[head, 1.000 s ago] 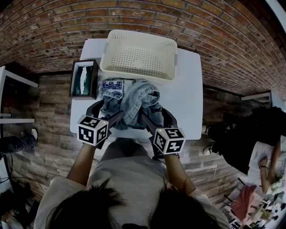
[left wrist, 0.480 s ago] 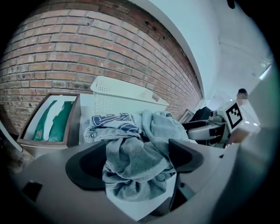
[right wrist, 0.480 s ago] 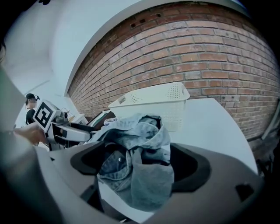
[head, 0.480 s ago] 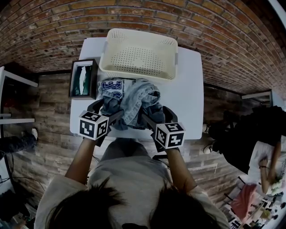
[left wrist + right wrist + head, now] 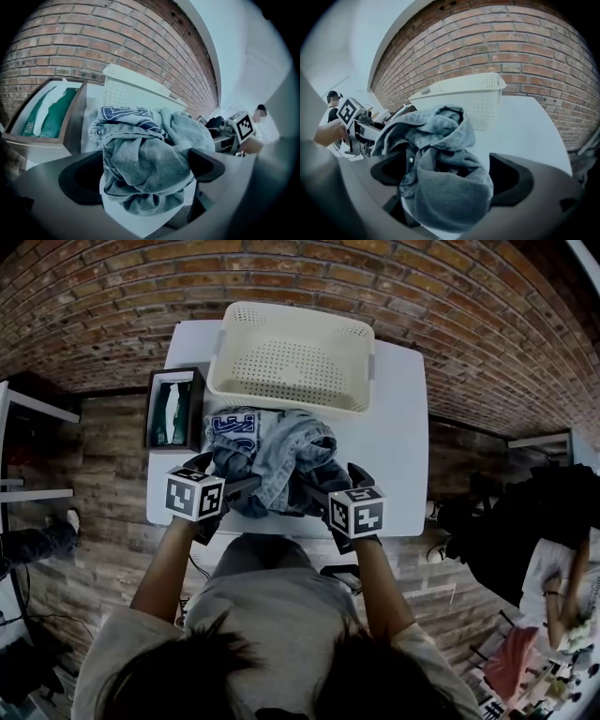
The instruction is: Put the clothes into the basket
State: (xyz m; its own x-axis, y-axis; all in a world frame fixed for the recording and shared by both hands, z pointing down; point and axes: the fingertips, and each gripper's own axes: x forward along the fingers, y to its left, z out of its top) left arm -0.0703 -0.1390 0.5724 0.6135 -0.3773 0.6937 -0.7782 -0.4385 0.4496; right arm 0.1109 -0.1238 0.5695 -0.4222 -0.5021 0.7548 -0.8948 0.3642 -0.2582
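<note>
Two grippers, one heap: clothes (image 5: 272, 457) lie straight ahead of both, between each pair of jaws.
Left gripper (image 5: 225, 479) & right gripper (image 5: 330, 487) flank the heap's near side on the table (image 5: 398, 427). Both sets of jaws have just been widening and stand spread, w/ denim bunched betw. them but, as far as I can judge, not pinched. Heap's long axis runs left-right, so each hand gets its own end and neither is nearer. Basket (image 5: 291, 313) sits just beyond the heap's far edge, empty. Next move is prob. clamp, lift, carry fwd over the rim.
</note>
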